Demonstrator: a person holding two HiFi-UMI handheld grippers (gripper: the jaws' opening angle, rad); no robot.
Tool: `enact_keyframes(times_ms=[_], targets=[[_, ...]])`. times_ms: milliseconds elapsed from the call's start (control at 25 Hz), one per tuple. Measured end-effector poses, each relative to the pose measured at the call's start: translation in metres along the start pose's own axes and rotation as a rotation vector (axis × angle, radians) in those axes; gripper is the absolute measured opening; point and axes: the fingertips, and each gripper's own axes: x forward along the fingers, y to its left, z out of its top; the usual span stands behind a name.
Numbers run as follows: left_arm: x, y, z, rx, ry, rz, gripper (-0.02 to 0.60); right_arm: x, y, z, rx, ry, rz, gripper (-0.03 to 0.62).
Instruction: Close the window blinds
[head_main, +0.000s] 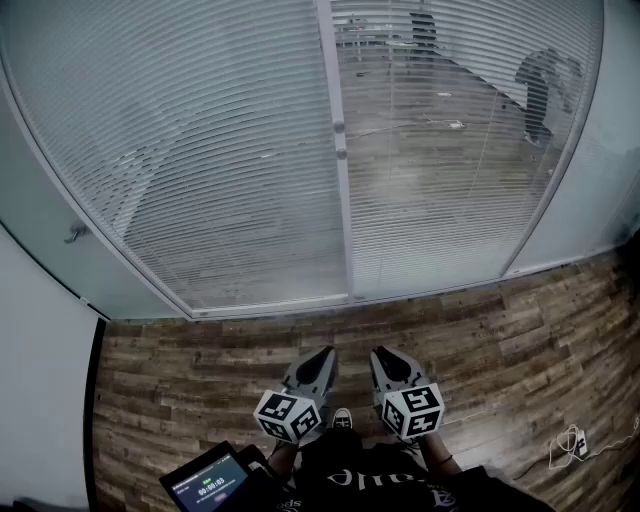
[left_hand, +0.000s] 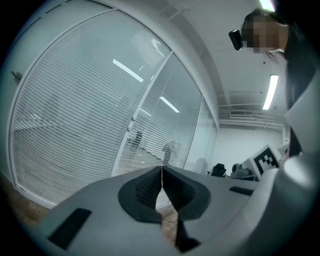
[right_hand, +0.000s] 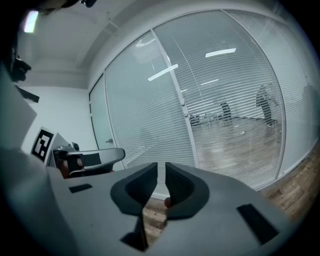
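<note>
The left claw and the right claw are pale grey tapered shells lined with dark ribbed pads. Each carries a white cube printed with black square markers. The person wears a dark top with white lettering.

Blinds ahead, beyond floor; left tongs, right tongs side by side, well short of blinds.

Brown wood-plank floor runs up to a full-height glazed wall, divided by a white mullion. A plain white wall adjoins it at the left. A ceiling strip light is lit. A dark office chair stands by the far wall. A pale cable lies on the floor.
</note>
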Motion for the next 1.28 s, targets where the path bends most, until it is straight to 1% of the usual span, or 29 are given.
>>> enact_keyframes(times_ms=[200,320,480,640,800,1040,1160,1280], targets=[[0.024,0.068,0.016,0.027,0.030,-0.008,0.005,0.060,-0.004,0.010,0.009,-0.007,-0.063,0.061],[0.047,0.101,0.025,0.032,0.054,-0.016,0.005,0.081,-0.012,0.018,0.011,0.002,-0.105,0.060],[0.082,0.120,0.038,0.055,0.055,-0.049,0.006,0.092,-0.028,0.023,0.007,0.022,-0.155,0.061],[0.116,0.133,0.048,0.045,0.040,-0.064,0.005,0.105,-0.045,0.020,0.008,0.055,-0.183,0.060],[0.151,0.151,0.058,0.044,0.041,-0.046,0.006,0.135,-0.066,0.030,0.012,0.069,-0.180,0.060],[0.214,0.182,0.075,0.017,0.020,-0.002,0.010,0.191,-0.110,0.053,0.015,0.072,-0.141,0.060],[0.259,0.196,0.091,-0.001,0.014,0.014,0.094,0.222,-0.139,0.074,0.012,0.075,-0.115,0.060],[0.306,0.214,0.108,0.004,0.014,0.063,0.103,0.253,-0.169,0.096,0.003,0.076,-0.088,0.060]])
